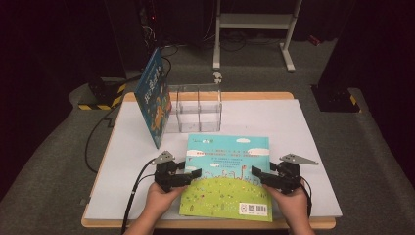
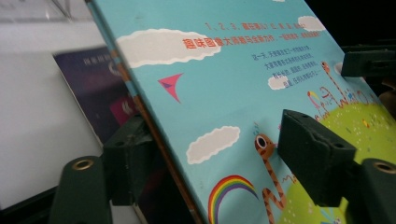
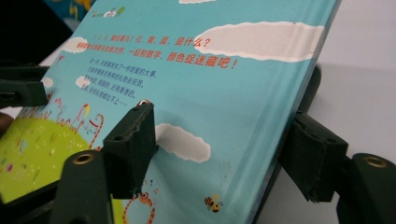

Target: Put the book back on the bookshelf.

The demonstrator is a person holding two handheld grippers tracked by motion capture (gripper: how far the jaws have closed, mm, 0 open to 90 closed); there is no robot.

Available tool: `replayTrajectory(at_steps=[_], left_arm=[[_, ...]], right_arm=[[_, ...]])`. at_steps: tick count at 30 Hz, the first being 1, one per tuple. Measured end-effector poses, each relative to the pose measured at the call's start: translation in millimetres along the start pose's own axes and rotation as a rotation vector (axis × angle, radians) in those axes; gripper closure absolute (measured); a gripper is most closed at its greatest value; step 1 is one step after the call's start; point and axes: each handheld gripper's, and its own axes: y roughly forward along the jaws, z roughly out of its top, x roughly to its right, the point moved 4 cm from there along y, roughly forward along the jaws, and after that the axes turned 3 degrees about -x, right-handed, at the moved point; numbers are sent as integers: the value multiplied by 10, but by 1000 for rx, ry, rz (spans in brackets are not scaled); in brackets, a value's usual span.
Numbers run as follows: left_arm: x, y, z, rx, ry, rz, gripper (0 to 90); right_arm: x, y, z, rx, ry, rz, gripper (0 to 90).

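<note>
1. Nearest me, my left gripper [image 1: 192, 172] straddles the left edge of the picture book [image 1: 229, 171], one jaw over the cover, one under. In the left gripper view the upper pad [image 2: 310, 156] looks to be resting on the sky-blue back cover; I judge it is grasping the book, though the lower jaw's contact is hard to read.
2. My right gripper [image 1: 258, 172] takes the opposite edge the same way. In the right gripper view one pad [image 3: 133, 144] lies on the cover and the other sits beyond the spine edge, so I read it as clenched on the book too.
3. The book lies at the near middle of the white surface [image 1: 313, 147], barcode corner toward me, and the gripper views suggest it is tilting up off the surface.
4. To lift well, I should keep both hands level with each other, so the book neither twists nor slides out of these shallow bites, and grip deeper if it sags.
5. Farther off, the clear acrylic organiser [image 1: 198, 108] stands with a second blue book [image 1: 154, 98] leaning at its left end. I judge the upright slots to be the destination, so I must stand this book on edge before reaching them.
</note>
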Motion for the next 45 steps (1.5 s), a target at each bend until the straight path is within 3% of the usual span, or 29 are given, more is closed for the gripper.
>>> replayTrajectory(at_steps=[2, 3, 6, 10, 17, 24, 26, 30, 32, 34, 38, 40, 45], left_arm=[[-5, -25, 97, 15, 13, 13, 350], [-20, -57, 203, 36, 23, 28, 360], [-29, -98, 311, 63, 32, 44, 385], [-66, -191, 524, 143, 40, 82, 433], [-121, -240, 650, 200, 61, 117, 442], [-121, -314, 755, 276, 88, 149, 468], [-107, -332, 790, 300, 116, 163, 473], [-101, -338, 825, 324, 159, 168, 473], [-117, -321, 791, 315, 164, 172, 472], [-106, -331, 752, 340, 178, 164, 471], [-65, -374, 697, 356, 206, 159, 459], [-48, -400, 662, 363, 212, 157, 448], [-19, -452, 581, 375, 213, 150, 414]], right_arm=[[-39, -50, 159, 45, -31, -15, 353], [-51, -59, 213, 54, -41, -22, 361], [-81, -78, 323, 82, -69, -31, 379], [-167, -123, 580, 157, -118, -42, 440], [-300, -174, 858, 228, -190, -57, 511], [-417, -234, 1020, 286, -227, -70, 541], [-462, -257, 1077, 309, -251, -83, 531], [-468, -269, 1099, 329, -266, -90, 526], [-466, -260, 1072, 327, -266, -91, 524], [-456, -238, 1014, 332, -268, -92, 521], [-491, -304, 929, 357, -281, -48, 497], [-534, -359, 860, 369, -285, -1, 463], [-578, -381, 763, 357, -300, 31, 411]])
